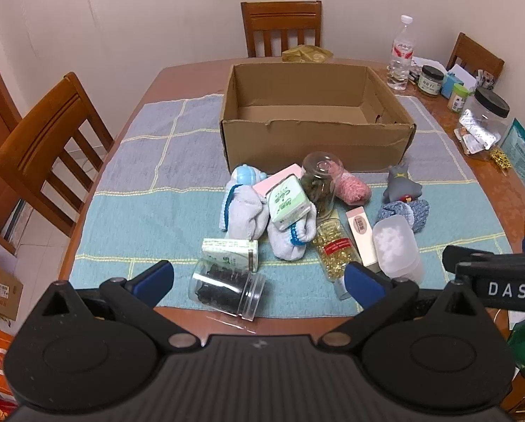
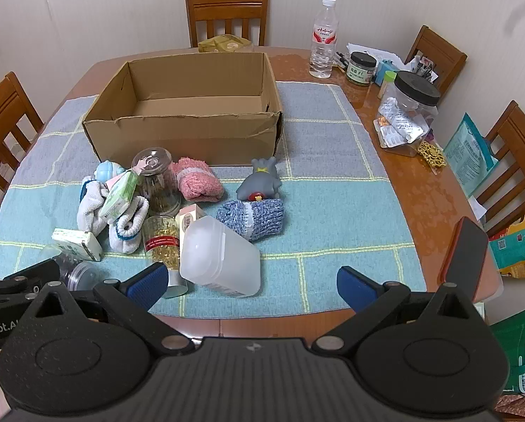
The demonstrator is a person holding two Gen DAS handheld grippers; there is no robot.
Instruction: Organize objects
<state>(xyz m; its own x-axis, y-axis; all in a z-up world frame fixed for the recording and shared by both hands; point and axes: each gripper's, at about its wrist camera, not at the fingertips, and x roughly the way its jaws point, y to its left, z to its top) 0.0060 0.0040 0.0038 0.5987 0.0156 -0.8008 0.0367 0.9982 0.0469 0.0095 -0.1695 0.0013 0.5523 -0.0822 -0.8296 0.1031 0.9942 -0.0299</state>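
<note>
Rectangular corrugated cardboard box [image 1: 315, 140]; fuzzy pink sock [image 2: 197, 179].

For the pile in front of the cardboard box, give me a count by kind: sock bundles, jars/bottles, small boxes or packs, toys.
Sock bundles: 4 (two white, pink, blue)
Jars/bottles/tubs: 4 (herb jar, capsule bottle, frosted tub, clear jar)
Small boxes/packs: 4 ()
Toys: 2 (grey, light-blue)
Total: 14
</note>
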